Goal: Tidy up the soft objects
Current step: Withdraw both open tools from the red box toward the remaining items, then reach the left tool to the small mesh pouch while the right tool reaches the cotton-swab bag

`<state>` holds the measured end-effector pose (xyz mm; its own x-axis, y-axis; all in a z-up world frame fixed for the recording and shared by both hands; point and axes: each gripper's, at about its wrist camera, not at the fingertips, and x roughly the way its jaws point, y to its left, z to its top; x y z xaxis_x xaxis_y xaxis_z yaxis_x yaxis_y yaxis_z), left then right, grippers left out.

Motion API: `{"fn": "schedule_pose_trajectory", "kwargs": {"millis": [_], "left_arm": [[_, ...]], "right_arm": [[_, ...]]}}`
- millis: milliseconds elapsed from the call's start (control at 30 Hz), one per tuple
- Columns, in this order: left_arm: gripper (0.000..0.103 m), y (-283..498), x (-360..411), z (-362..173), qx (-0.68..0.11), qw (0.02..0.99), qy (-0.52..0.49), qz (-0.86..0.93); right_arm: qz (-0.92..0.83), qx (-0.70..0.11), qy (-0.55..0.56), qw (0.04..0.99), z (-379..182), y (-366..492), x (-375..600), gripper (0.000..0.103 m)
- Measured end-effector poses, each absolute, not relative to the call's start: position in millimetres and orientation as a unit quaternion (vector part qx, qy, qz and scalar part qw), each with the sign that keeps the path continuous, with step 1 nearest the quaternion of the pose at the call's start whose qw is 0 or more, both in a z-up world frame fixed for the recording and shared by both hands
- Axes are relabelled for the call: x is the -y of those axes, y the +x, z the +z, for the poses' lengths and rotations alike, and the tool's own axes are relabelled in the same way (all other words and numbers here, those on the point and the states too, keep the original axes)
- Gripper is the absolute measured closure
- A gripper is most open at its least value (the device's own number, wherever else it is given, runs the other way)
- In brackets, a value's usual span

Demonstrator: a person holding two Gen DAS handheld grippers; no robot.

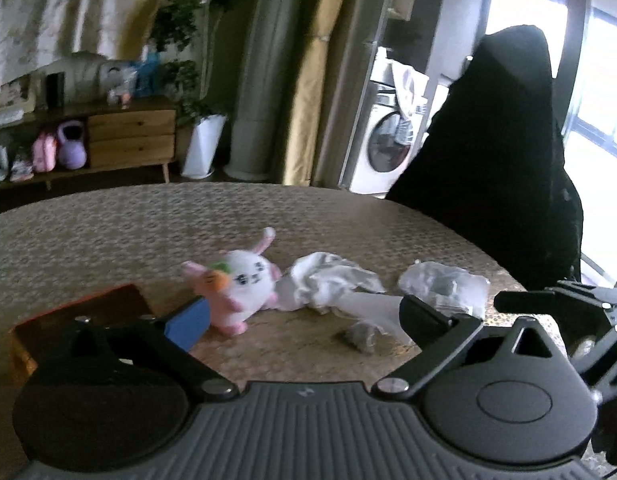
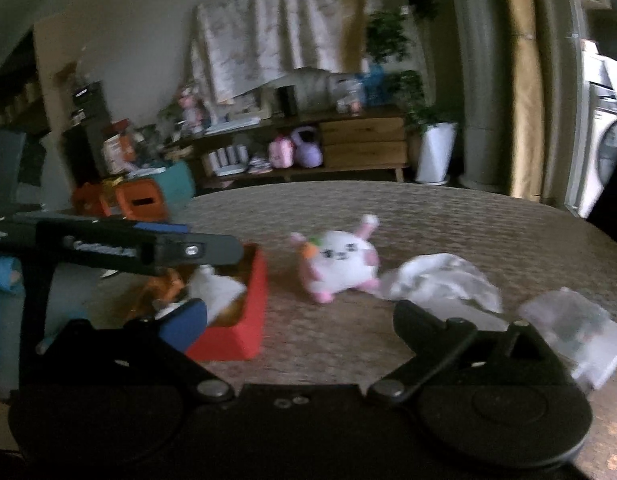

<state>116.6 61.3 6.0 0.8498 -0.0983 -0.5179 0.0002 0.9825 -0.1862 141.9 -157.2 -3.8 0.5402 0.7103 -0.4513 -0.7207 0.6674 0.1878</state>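
Note:
A white and pink plush bunny [image 1: 244, 280] with an orange carrot lies on the patterned table; it also shows in the right wrist view [image 2: 342, 262]. A crumpled white cloth [image 1: 328, 280] lies just right of it [image 2: 440, 280]. A clear plastic bag [image 1: 444, 284] lies further right [image 2: 576, 328]. A small grey lump [image 1: 362, 336] lies in front of the cloth. A red box [image 2: 244, 320] at the left holds a white soft item and something orange; it shows dark in the left wrist view [image 1: 76, 316]. My left gripper [image 1: 304, 320] is open and empty above the table. My right gripper [image 2: 304, 320] is open and empty.
The left gripper [image 2: 128, 246] reaches over the red box in the right wrist view. The right gripper [image 1: 568, 304] is at the right edge of the left wrist view. A black chair back [image 1: 500, 152] stands behind the table at the right. A wooden sideboard [image 2: 360, 144] stands far behind.

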Motion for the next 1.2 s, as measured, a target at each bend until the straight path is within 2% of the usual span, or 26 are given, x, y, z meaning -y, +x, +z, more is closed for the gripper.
{"fn": "schedule_pose_trajectory", "kwargs": {"millis": [267,733,1200], "left_arm": [[0.000,139,-20,-5,-0.262,0.959,-0.078,-0.069],[0.000,195,25,-47,-0.298,0.951,-0.068,-0.048],[0.000,242,45,-112,-0.350,0.935,-0.038,-0.043]], "right_arm": [[0.357,-0.252,0.003,0.899,-16,167,202,0.001],[0.296,-0.247,-0.004,0.923,-51,215,261,0.000],[0.275,-0.296,-0.016,0.915,-110,277,280,0.002]]}}
